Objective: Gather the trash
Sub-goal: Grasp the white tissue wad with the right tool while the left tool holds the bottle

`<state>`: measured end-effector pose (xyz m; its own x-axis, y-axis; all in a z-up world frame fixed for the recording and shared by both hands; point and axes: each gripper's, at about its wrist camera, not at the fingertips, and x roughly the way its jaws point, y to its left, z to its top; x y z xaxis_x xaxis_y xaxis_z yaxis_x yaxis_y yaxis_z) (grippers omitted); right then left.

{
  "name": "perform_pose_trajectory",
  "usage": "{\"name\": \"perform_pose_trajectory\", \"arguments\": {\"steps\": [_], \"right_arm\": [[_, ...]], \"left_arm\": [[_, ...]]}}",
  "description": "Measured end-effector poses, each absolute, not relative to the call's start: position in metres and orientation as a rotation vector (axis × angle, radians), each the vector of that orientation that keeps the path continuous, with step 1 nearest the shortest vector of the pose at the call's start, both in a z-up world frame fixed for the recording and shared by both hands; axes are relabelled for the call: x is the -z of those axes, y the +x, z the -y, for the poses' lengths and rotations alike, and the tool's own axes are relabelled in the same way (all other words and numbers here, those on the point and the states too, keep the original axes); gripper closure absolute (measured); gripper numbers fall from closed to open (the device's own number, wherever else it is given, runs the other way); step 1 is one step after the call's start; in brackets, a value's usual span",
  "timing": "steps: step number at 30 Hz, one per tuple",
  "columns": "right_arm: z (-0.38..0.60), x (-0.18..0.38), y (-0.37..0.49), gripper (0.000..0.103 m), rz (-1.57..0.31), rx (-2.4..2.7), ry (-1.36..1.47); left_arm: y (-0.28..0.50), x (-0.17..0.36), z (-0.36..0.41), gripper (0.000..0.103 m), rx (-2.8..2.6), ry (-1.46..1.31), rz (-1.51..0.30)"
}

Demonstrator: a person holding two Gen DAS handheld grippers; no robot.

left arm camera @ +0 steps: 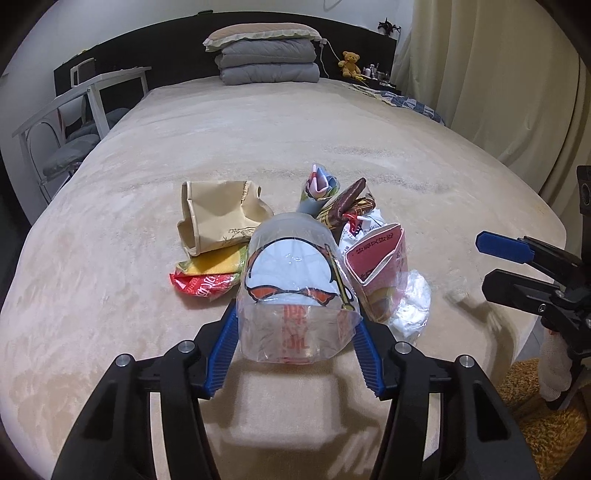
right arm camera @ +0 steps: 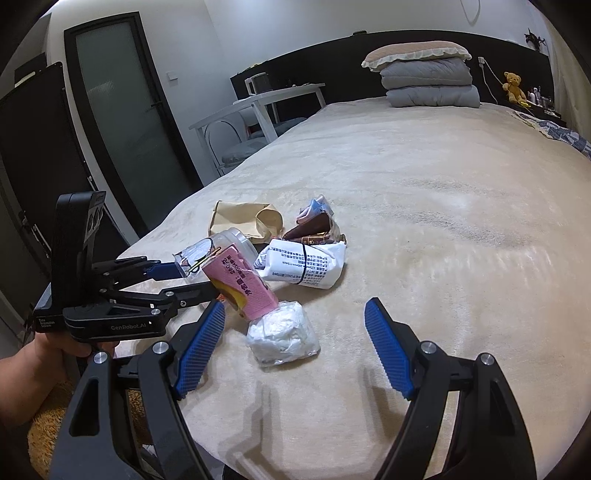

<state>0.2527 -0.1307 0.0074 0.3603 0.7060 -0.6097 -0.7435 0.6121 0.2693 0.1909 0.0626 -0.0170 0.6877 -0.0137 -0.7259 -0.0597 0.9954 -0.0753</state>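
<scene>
On the beige bed (left arm camera: 258,122), my left gripper (left arm camera: 295,328) clamps the clear plastic bottle (left arm camera: 295,280), whose far end hides other wrappers. My right gripper (right arm camera: 295,345) stands open, a crumpled white wad (right arm camera: 282,338) between its fingers, untouched; its print I can't read.

This is a bedroom in a home. A wide bed (left arm camera: 295,147) under a beige plush cover fills both views, with a dark headboard (left arm camera: 147,48) along the top. Folded grey quilts (left arm camera: 267,61) topped by a pillow (left arm camera: 262,35) sit at its head, a teddy bear (left arm camera: 350,62) at upper right, curtains (left arm camera: 498,92) on the right, and a frosted-glass door (right arm camera: 122,107) at upper left.
</scene>
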Motion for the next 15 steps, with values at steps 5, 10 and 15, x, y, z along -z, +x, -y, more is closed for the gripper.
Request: {"name": "perform_pose_trajectory", "arguments": {"steps": [5,10,15], "right_arm": [[0.118,-0.002,0.249,0.025,-0.771,-0.945,-0.088],[0.102,0.009,0.244,0.025,-0.797,-0.937,-0.146],[0.084,0.024,0.243,0.025,-0.823,-0.912,-0.221]], "left_arm": [[0.175,0.012,-0.071,0.048,-0.047,-0.124,-0.788],[0.163,0.007,-0.081,0.048,-0.06,-0.154,-0.772],[0.153,0.007,-0.087,0.048,-0.065,-0.172,-0.769]]}}
